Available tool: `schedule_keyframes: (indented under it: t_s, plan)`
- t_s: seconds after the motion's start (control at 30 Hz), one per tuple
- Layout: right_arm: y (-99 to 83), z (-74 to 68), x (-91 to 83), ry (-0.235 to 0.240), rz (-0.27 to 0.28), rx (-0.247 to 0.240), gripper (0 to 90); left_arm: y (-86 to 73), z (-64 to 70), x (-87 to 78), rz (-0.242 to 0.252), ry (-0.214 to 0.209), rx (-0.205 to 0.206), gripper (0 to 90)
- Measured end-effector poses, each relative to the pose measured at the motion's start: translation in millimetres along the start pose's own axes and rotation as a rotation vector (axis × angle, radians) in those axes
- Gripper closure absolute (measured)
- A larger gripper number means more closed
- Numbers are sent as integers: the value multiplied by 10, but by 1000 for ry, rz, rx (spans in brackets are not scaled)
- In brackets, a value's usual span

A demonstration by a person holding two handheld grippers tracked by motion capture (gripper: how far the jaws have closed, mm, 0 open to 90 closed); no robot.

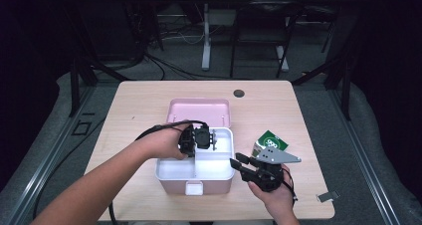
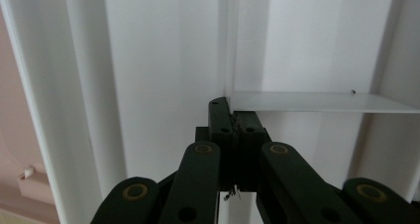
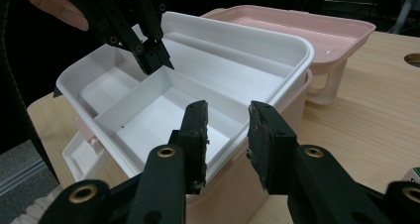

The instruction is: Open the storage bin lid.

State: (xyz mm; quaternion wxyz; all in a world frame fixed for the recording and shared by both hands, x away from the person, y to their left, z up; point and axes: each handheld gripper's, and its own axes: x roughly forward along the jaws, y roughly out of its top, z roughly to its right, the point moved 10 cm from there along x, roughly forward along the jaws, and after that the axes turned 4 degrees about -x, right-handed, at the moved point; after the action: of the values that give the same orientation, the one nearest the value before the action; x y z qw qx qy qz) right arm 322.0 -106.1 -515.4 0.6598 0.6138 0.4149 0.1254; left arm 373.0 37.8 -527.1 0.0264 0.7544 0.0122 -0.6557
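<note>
While the pink box (image 1: 194, 185) sits near the middle of the wooden table (image 1: 134, 105), we see a white divided tray (image 1: 169, 172) resting in its top, and we place everything else by that tray. The left gripper (image 1: 213, 139) reaches down into the tray's far part, its jaws pressed together on the tray's inner divider wall (image 3: 130, 99) – the left gripper view shows them pinched right at the point where two thin white partitions meet, and the right gripper view shows the same black tips clamped on the upper edge of that wall. The right gripper (image 3: 228, 140) hovers just outside the tray's near right corner, jaws parted, with the tray's rim showing in the gap between them and nothing held; we cannot tell whether either jaw touches the rim. Behind the tray lies the box's pink lid (image 1: 199, 110), swung open and flat on the table. To the tray's right, just beyond the right gripper, a small green carton (image 1: 271, 141) lies on the table – well apart from the tray itself. A dark round hole (image 1: 239, 93) marks the table farther back.
</note>
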Motion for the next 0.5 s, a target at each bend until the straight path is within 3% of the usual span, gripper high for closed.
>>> schedule_keyframes:
  t_s: [0.5]
  plan:
    - [59, -42, -26, 3, 25, -6, 675, -28, -55, -146, 18, 19, -38, 891]
